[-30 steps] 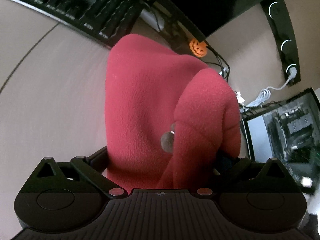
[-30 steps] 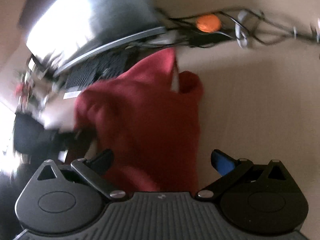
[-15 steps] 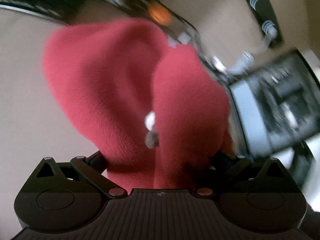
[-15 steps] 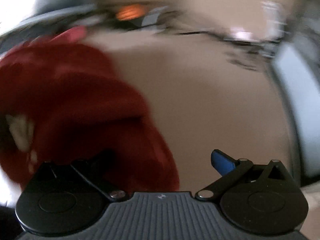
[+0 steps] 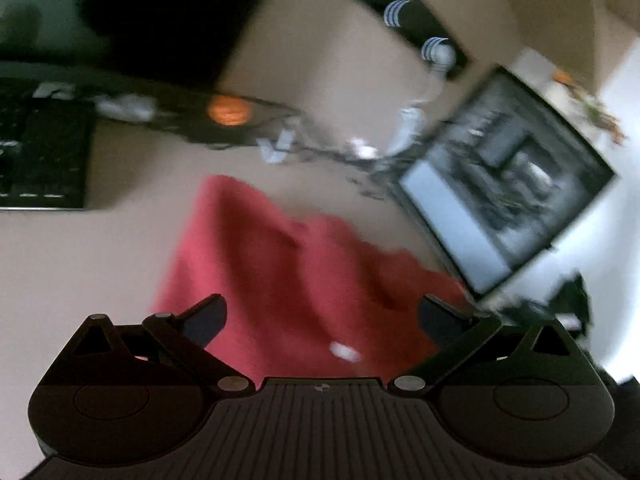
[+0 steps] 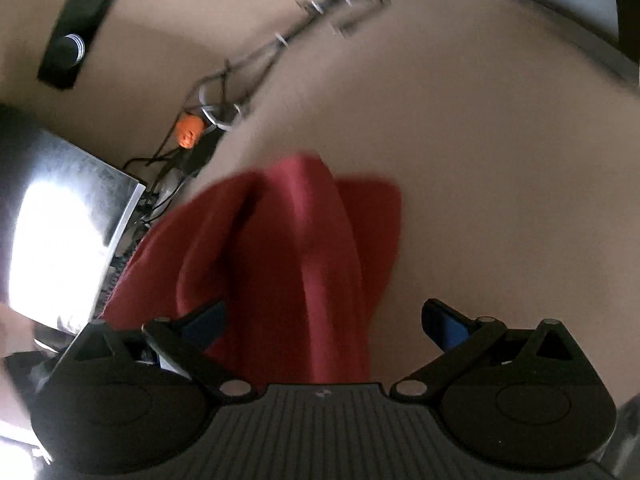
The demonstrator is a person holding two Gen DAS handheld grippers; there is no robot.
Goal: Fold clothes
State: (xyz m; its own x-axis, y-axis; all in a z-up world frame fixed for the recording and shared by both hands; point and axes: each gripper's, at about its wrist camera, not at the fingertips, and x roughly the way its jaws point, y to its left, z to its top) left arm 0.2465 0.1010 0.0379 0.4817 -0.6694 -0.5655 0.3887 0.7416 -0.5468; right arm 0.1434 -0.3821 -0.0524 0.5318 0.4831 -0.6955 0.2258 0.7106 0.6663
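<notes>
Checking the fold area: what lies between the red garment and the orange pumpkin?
In the left wrist view, only bare tabletop separates the red garment from the orange pumpkin.

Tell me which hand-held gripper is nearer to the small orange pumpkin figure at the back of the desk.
Hard to call, neither clearly. The pumpkin figure lies far beyond the open left hand-held gripper, past the red fleece garment. It sits similarly far ahead-left of the right hand-held gripper.

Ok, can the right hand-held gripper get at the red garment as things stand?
Probably yes: the right hand-held gripper is open, and the red garment lies bunched on the table right between its fingers, nothing in between.
</notes>
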